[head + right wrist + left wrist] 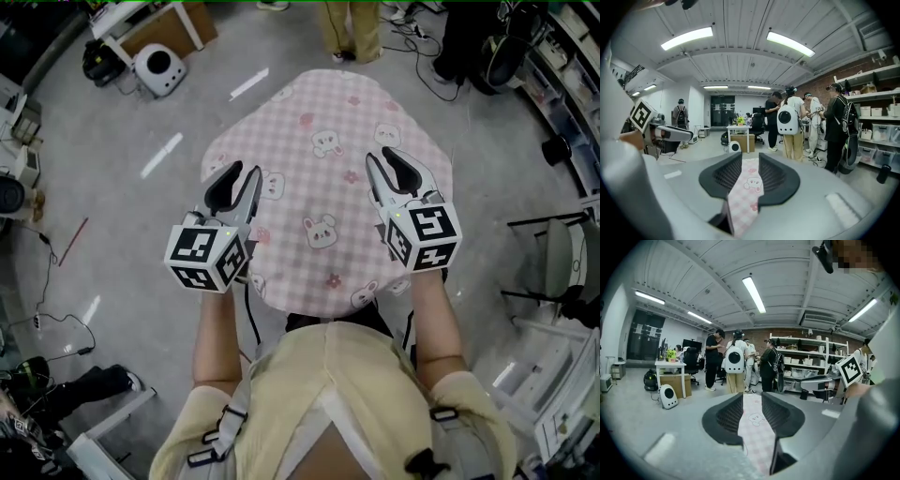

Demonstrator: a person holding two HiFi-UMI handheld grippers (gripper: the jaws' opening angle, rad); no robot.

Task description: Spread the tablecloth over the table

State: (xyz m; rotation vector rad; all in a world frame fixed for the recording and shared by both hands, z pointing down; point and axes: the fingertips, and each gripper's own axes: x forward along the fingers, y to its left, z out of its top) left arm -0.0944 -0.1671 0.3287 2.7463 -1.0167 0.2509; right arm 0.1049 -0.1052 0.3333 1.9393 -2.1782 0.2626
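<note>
- Head view: the pink checked tablecloth [323,187], printed with bunnies and flowers, is seen spread over the table it hides, its edges drooping toward the grey floor [122,187]. The left gripper [244,172] is held above the cloth near its left edge, the right gripper [382,156] above its right side.
- Left gripper view: the left gripper's [752,397] jaws are parted and nothing is clamped. The tablecloth [757,441] is glimpsed through the gap, lying below.
- Right gripper view: the right gripper [750,158] is likewise unclenched, with the tablecloth [743,201] framed between its pads but not pinched. A group of people [797,122] is gathered beyond.
</note>
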